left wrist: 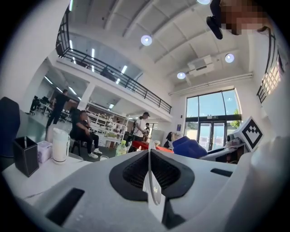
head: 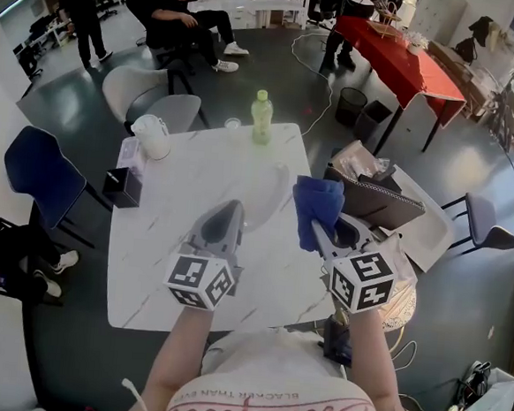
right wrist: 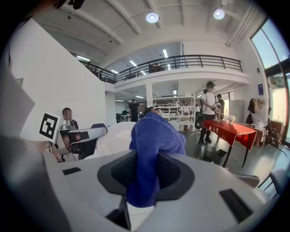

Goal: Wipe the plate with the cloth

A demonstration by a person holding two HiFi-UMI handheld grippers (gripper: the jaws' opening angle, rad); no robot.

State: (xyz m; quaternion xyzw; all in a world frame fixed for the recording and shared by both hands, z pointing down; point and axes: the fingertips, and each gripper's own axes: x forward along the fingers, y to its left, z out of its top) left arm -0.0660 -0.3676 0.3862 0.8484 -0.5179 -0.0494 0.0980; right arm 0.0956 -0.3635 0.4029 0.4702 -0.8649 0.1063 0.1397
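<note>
Plate [head: 269,199] hangs tilted above the tabletop [head: 161,237], rim pinched in the closed left claw [head: 235,211]; the right claw [head: 324,232] clamps the blue cloth [head: 317,207], seemingly just beside the plate.

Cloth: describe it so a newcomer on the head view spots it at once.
Find the white marble table in the middle of the head view. Over its near right edge, the right gripper is shut on the cloth, bunched up past the jaws. It is the only deep-blue, soft thing there; the plate beside it, in the left gripper, is white.
</note>
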